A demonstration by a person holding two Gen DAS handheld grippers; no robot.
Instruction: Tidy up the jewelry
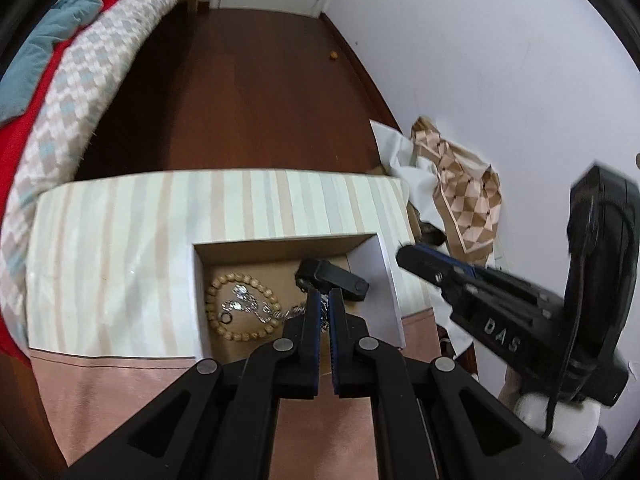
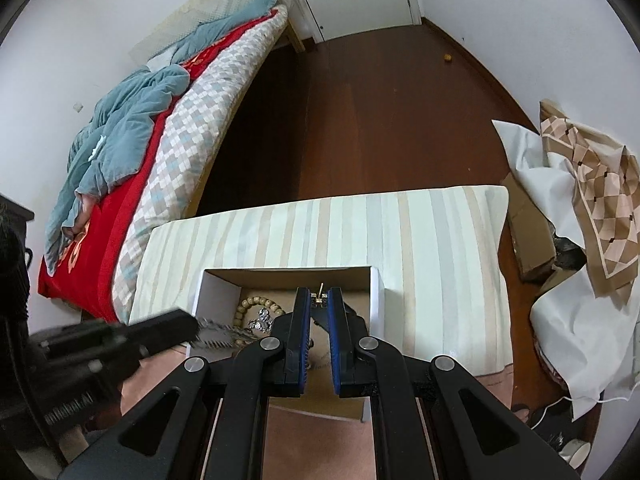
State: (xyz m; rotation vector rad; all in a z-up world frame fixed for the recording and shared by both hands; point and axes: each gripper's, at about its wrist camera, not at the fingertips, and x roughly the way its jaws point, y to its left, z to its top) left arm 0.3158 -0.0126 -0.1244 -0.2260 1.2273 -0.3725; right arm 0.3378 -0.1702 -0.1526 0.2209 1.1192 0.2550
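Gripping a silver chain [image 1: 325, 312], left gripper [image 1: 325, 300] hangs over the white box [image 1: 378, 272] holding bead bracelet [image 1: 236, 308] | right wrist: right gripper [image 2: 319, 298] pinches small gold earring [image 2: 319, 295] above that box [image 2: 376, 292]

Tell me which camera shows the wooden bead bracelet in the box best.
The left wrist view: nearly the whole ring of the wooden bead bracelet lies open on the floor of the box. In the right wrist view only a short arc shows, the rest hidden behind both hand-held grippers.

Right claw [image 1: 340, 276] body reads "DAS".
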